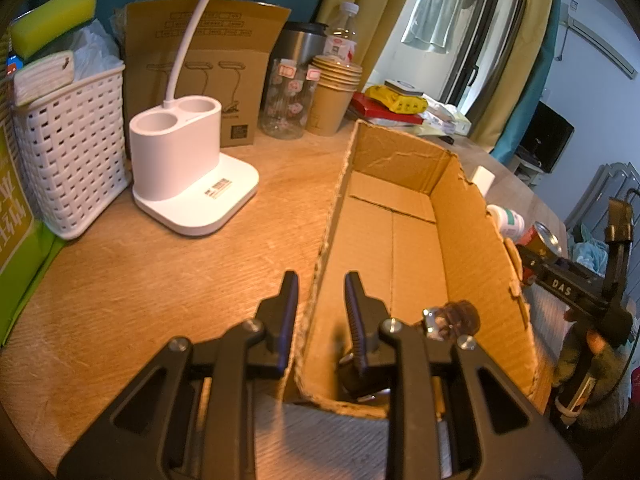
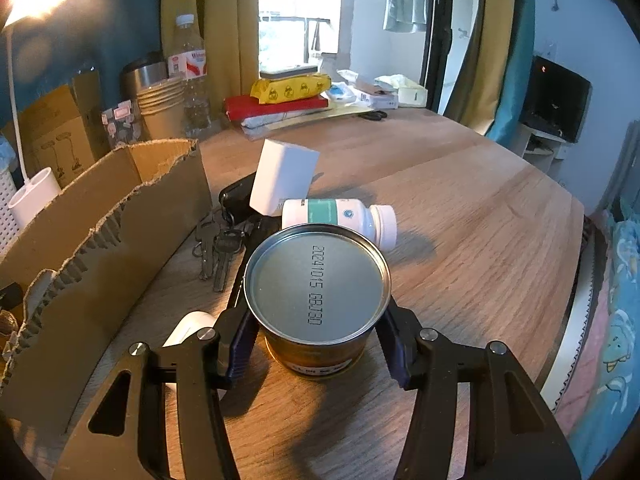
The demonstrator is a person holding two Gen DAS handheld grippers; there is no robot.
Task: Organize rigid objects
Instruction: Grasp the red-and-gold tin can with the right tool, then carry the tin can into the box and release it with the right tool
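The right gripper [image 2: 316, 316] has its jaws half open around a tin can [image 2: 317, 292], pads at its sides; whether they press it I cannot tell. The can stands upright on the wooden table [image 2: 460, 208], axis vertical, just right of the cardboard box [image 1: 400, 240]. The left gripper [image 1: 318, 292] pinches the box's left wall, nearly closed.

Matt metal can lid [image 2: 317, 282], rough-torn corrugated cardboard box [image 1: 404, 216], wood-grain table [image 2: 460, 216], smooth white plastic bottle [image 2: 340, 218]

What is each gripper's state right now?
Left gripper: closed on the brown cardboard box wall.
Right gripper: closed around the round metal can.
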